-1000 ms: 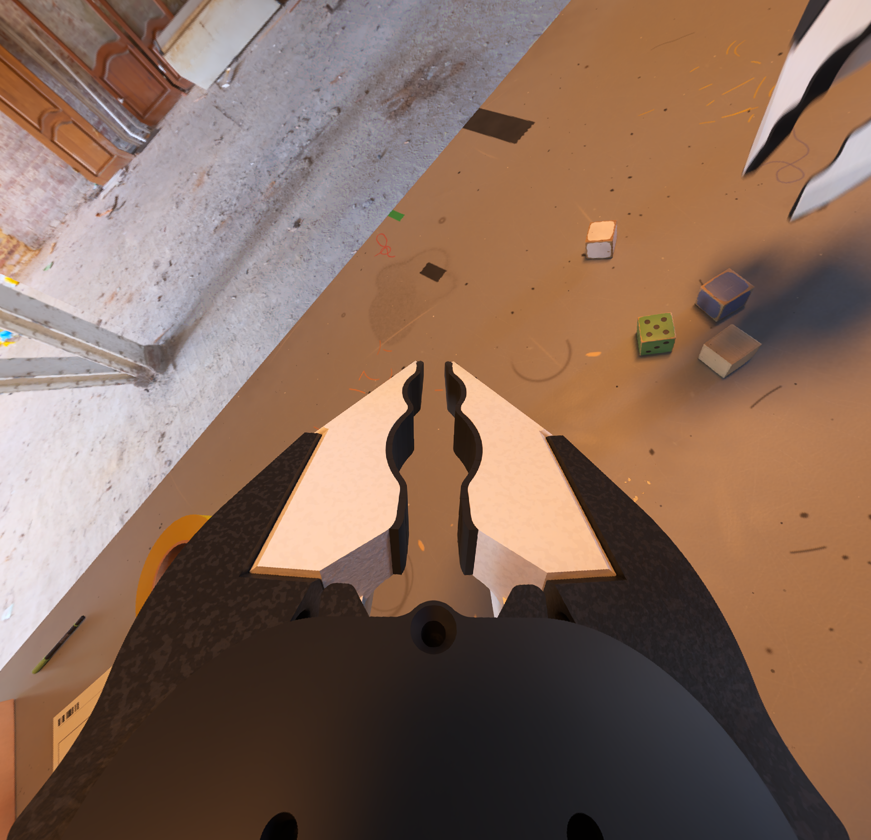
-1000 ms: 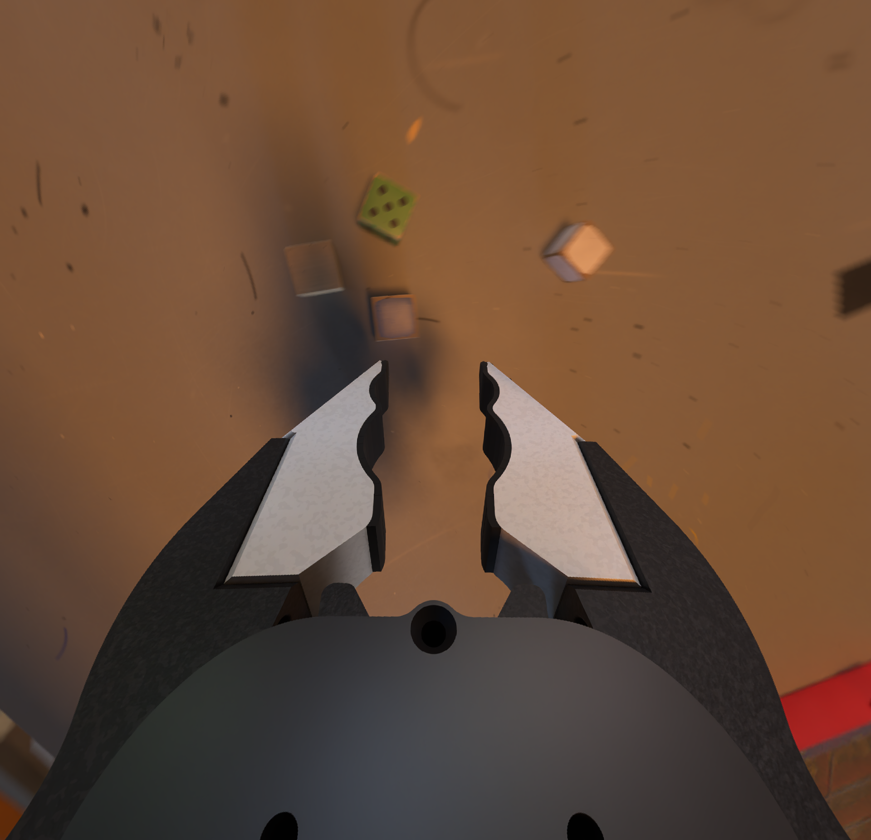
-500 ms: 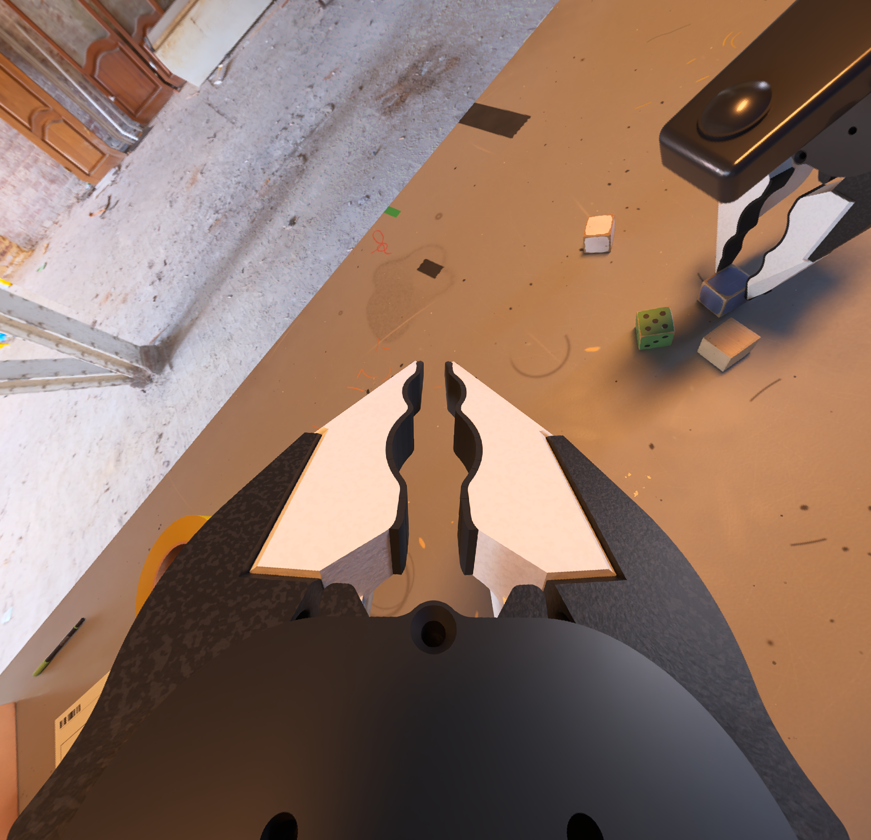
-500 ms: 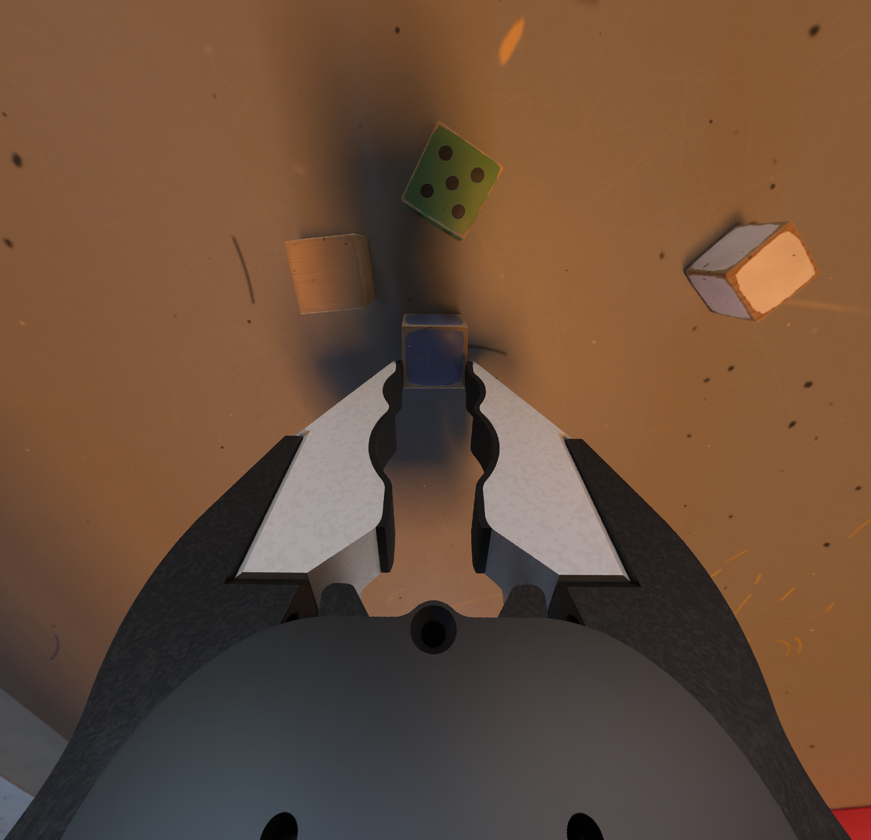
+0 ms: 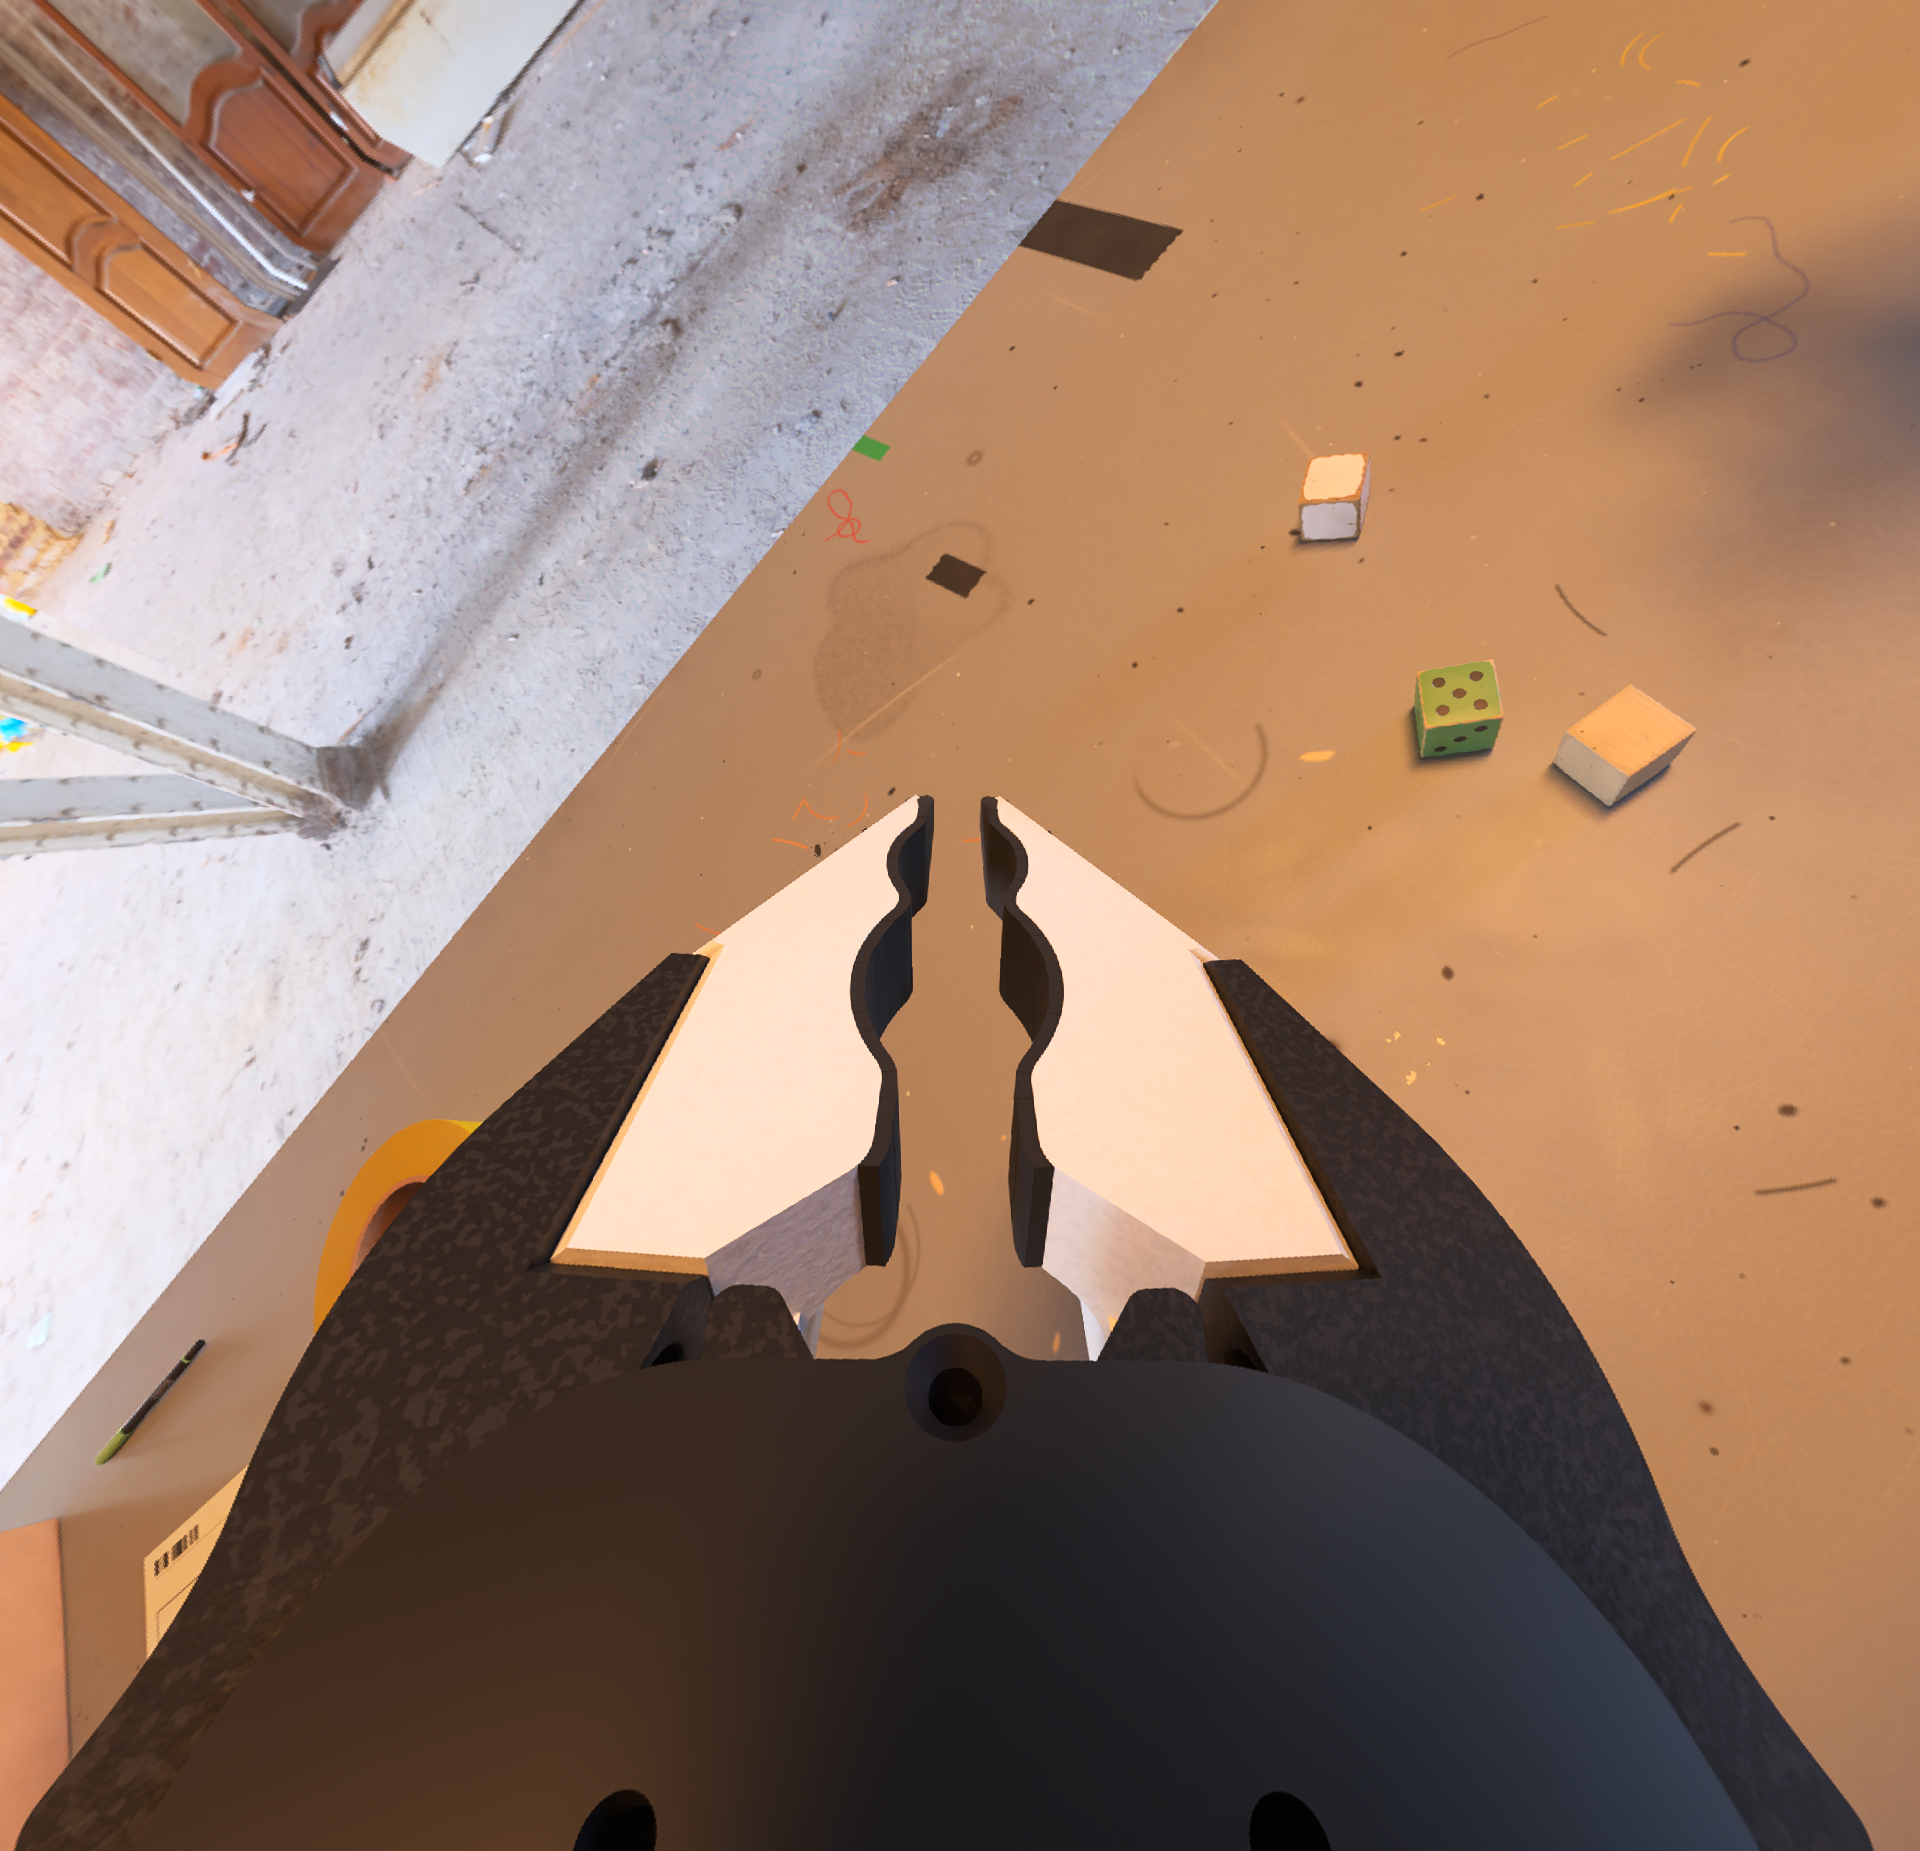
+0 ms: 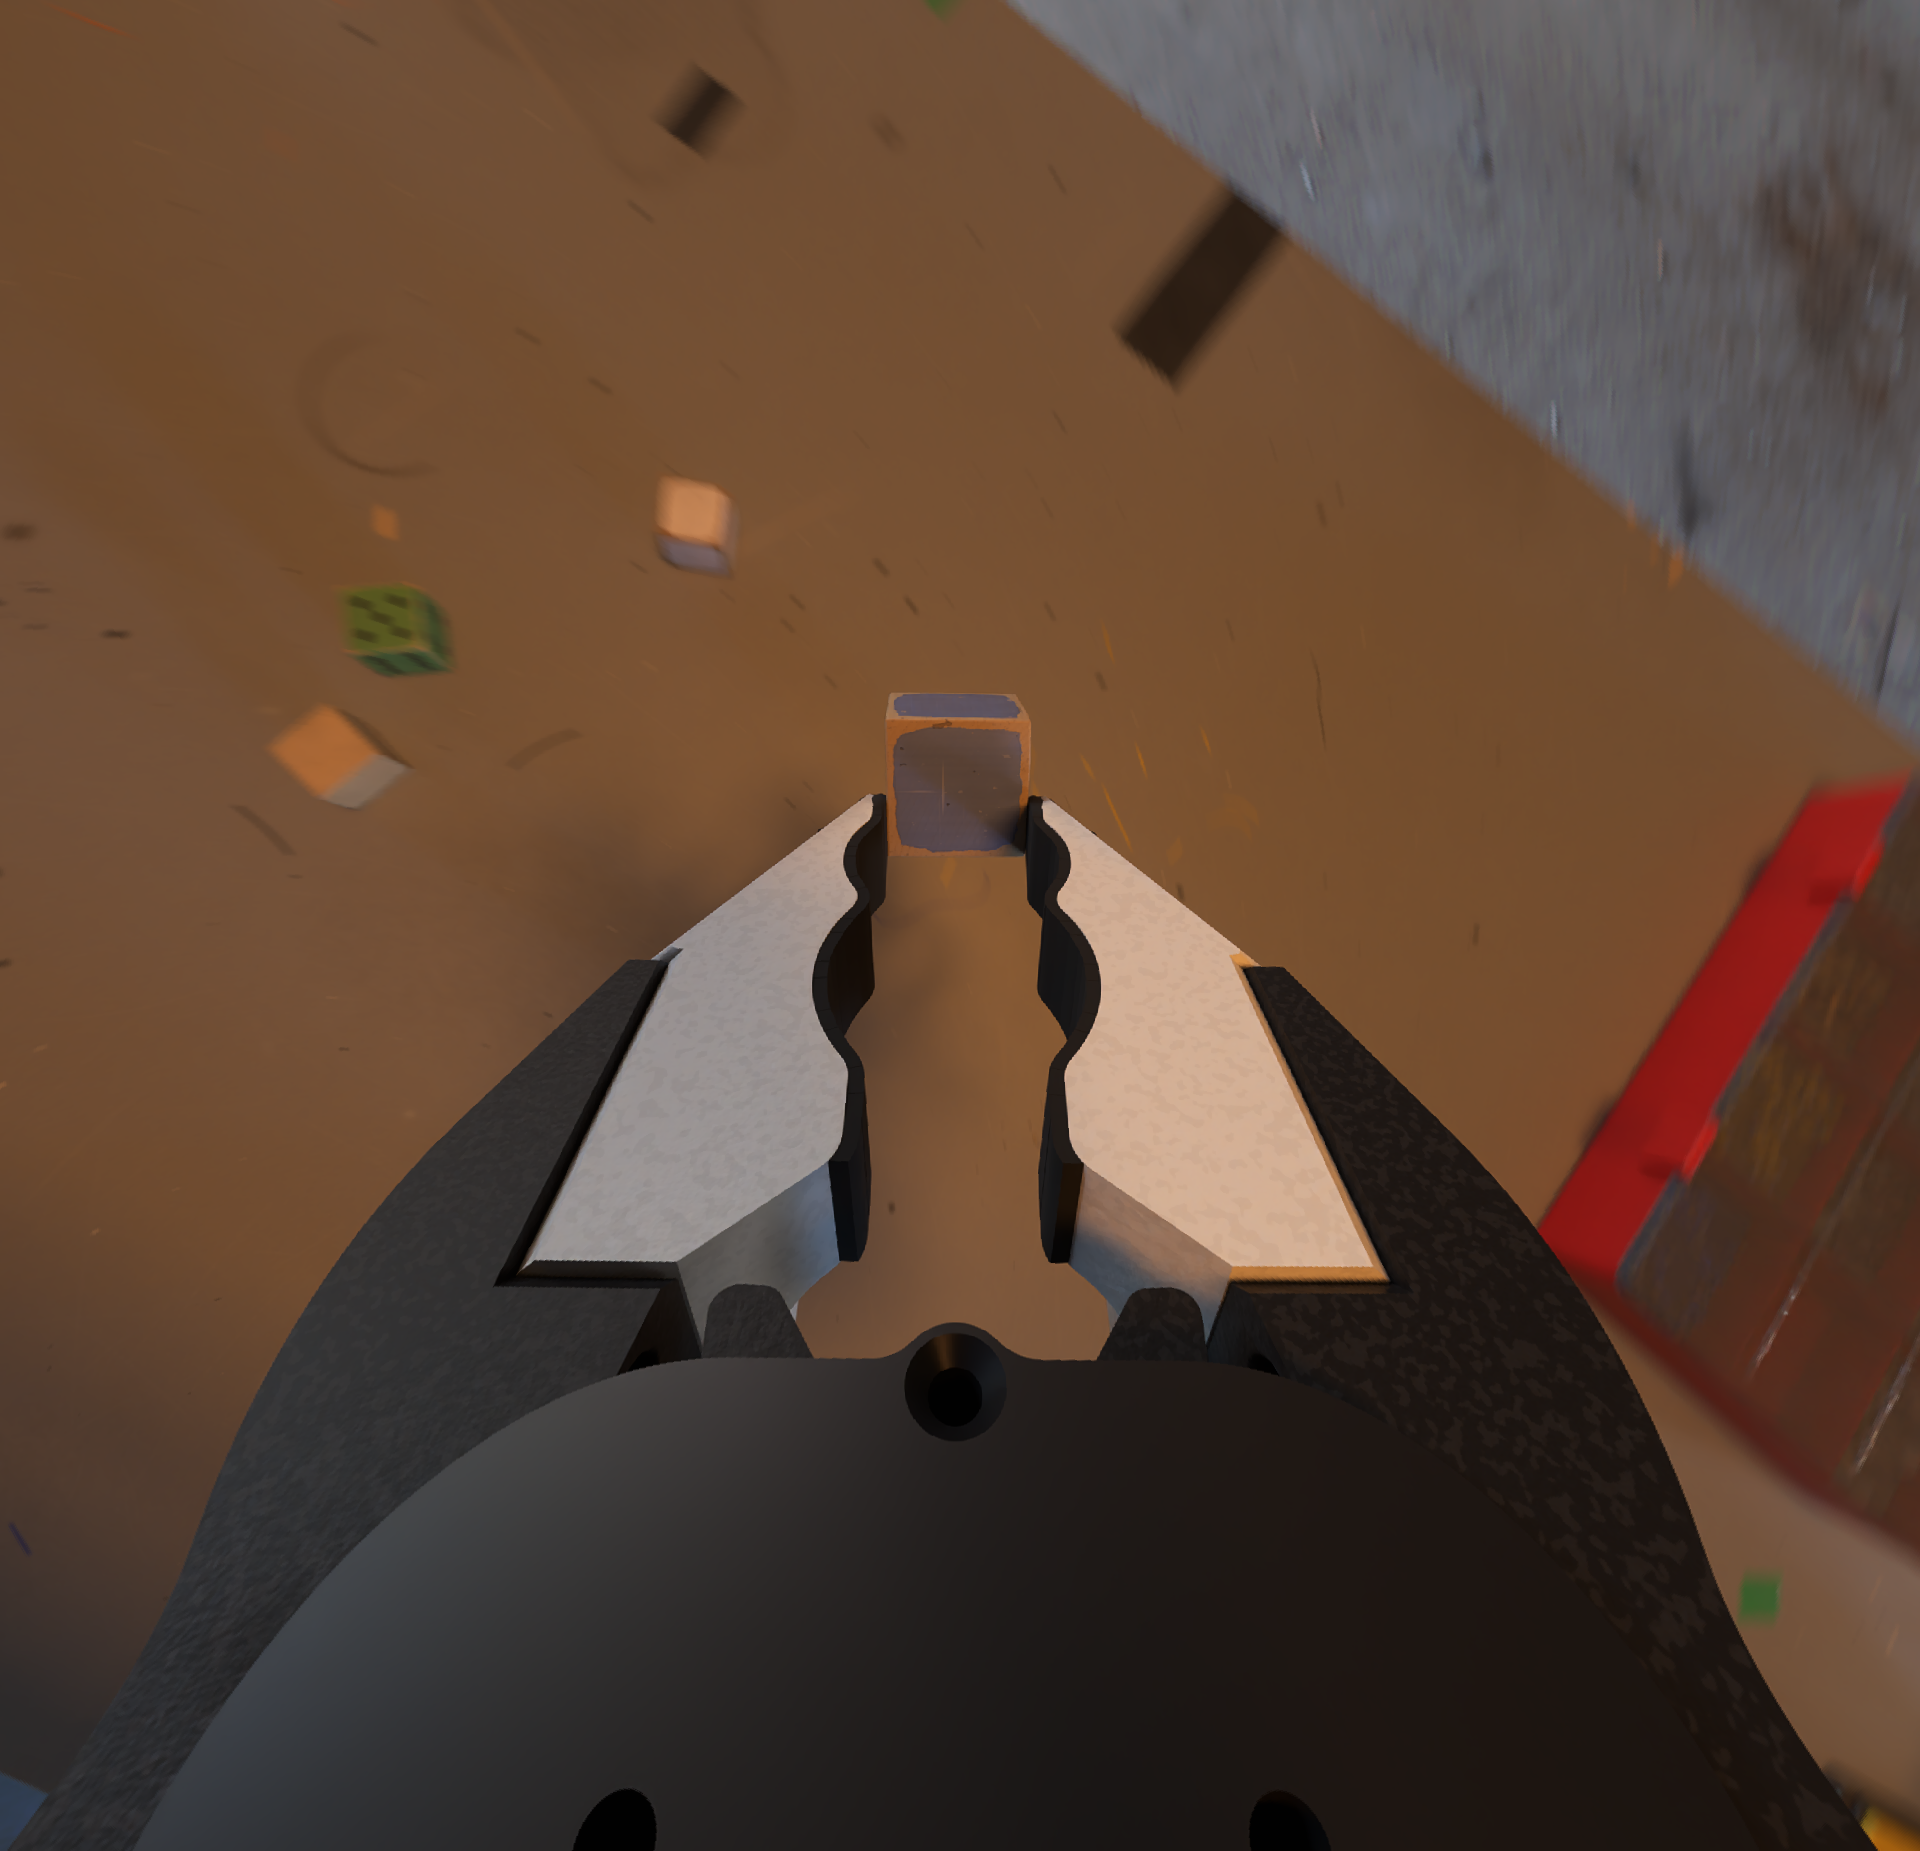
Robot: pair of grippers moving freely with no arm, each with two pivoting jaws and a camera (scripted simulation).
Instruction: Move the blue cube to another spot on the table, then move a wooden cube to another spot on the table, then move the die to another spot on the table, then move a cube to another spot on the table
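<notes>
My right gripper (image 6: 956, 814) is shut on the blue cube (image 6: 956, 778), held at the fingertips above the brown table (image 6: 520, 243). Below it to the left lie the green die (image 6: 397, 629) and two wooden cubes (image 6: 694, 523) (image 6: 335, 756). In the left wrist view the die (image 5: 1457, 708) sits between a wooden cube farther off (image 5: 1333, 495) and one to its right (image 5: 1623, 743). My left gripper (image 5: 956, 812) is nearly closed and empty, hovering near the table's left edge. The blue cube and the right gripper are out of the left wrist view.
A red-edged box (image 6: 1766, 1126) lies at the right of the right wrist view. The table edge (image 5: 727, 638) drops to a concrete floor (image 5: 416, 451). A yellow tape roll (image 5: 379, 1193), a pen (image 5: 151, 1401) and a paper sheet (image 5: 187, 1562) lie near my left gripper.
My right gripper closed on the blue cube, lifted it off the table and carried it away from the die and wooden cubes. It left the left wrist view. The left gripper stayed still.
</notes>
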